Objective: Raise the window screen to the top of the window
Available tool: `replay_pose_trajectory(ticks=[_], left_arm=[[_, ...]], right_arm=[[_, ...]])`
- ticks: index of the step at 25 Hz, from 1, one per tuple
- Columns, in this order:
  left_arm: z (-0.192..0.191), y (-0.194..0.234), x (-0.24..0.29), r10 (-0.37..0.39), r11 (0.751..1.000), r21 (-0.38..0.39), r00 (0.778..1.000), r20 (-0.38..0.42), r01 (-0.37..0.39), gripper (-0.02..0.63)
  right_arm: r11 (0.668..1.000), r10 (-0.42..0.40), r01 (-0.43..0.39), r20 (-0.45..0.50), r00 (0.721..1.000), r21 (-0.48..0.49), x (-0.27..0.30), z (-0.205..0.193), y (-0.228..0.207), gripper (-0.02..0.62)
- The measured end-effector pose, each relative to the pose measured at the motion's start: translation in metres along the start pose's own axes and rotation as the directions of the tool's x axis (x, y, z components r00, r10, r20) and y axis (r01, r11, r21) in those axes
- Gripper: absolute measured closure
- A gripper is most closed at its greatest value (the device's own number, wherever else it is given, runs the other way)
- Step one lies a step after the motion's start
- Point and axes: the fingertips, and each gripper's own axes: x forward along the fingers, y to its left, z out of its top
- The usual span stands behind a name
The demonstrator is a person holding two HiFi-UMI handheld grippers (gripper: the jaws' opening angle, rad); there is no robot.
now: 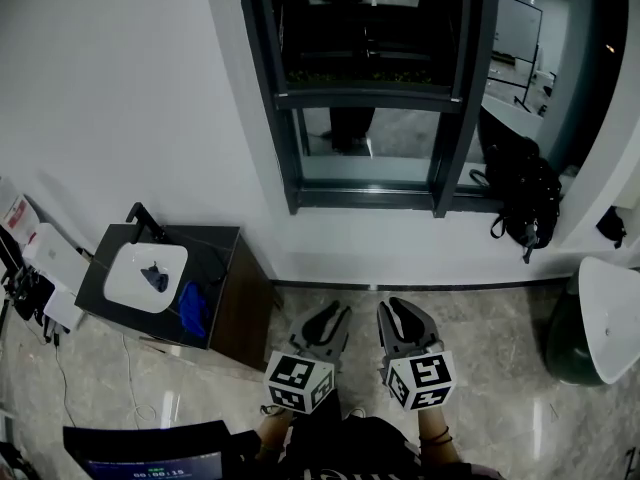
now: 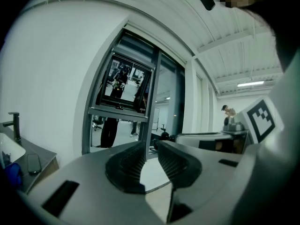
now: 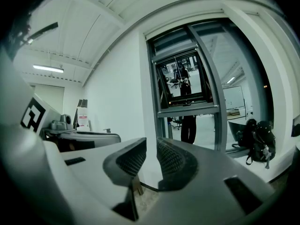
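Note:
The dark-framed window (image 1: 288, 158) is set in the white wall ahead. Its screen (image 1: 370, 28) is a dark panel in the upper part, with its lower bar (image 1: 370, 100) partway up the opening; clear glass shows below. The same bar appears in the left gripper view (image 2: 119, 110) and the right gripper view (image 3: 187, 108). My left gripper (image 1: 335, 314) (image 2: 150, 144) and right gripper (image 1: 398, 308) (image 3: 151, 142) are held low, side by side near my body, well short of the window. Both are shut, with only a thin gap and nothing between the jaws.
A dark cabinet (image 1: 225, 288) with a white sink (image 1: 145, 273), a faucet and a blue cloth (image 1: 193, 308) stands at the left. A black backpack (image 1: 525, 193) leans by the window's right side. A white basin (image 1: 612, 318) is at the far right, a screen (image 1: 150, 448) at bottom left.

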Motion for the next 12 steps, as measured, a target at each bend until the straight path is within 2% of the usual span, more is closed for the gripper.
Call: replay_pose_trajectory(ticks=[12], left_arm=[[-0.0030, 0.0005, -0.0085, 0.014, 1.000, -0.015, 1.000, 0.003, -0.014, 0.528]], right_arm=[[1.000, 0.001, -0.001, -0.007, 1.000, -0.008, -0.0053, -0.0017, 0.0023, 0.523]])
